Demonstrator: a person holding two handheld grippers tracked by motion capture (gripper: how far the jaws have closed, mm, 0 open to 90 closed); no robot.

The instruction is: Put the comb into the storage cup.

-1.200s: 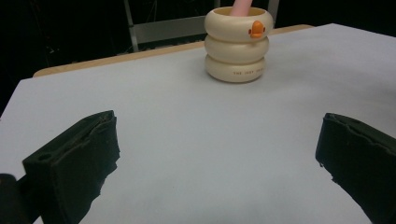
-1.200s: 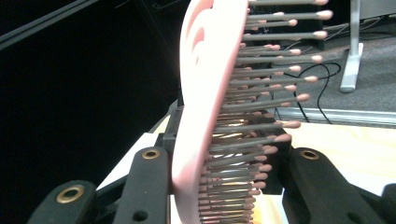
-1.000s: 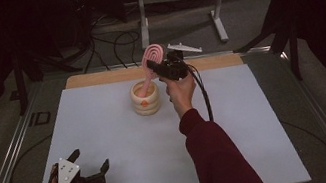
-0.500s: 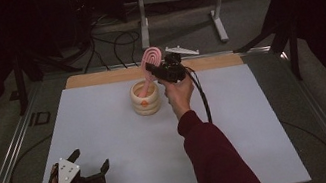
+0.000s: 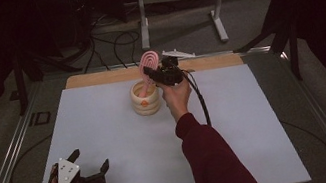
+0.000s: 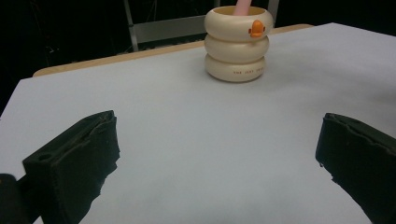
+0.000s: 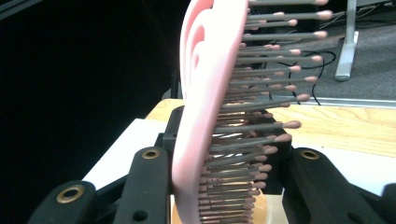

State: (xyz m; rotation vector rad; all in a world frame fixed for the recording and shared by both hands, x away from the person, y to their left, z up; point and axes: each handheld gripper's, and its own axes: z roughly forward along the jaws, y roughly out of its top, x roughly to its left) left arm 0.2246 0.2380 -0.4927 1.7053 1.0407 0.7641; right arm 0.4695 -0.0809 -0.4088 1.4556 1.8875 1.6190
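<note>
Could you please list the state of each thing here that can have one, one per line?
Hairbrush: upright, handle down in the holder, head clamped by the right gripper.
Holder: standing upright on the table.
Right gripper: shut on the hairbrush.
Left gripper: open, holding nothing, fingers wide apart.

The holder (image 5: 145, 99) stands near the middle of the tabletop's (image 5: 107, 132) far edge; the hairbrush (image 5: 149, 68) stands in it. The left gripper (image 5: 80, 174) rests near the front left corner.
</note>
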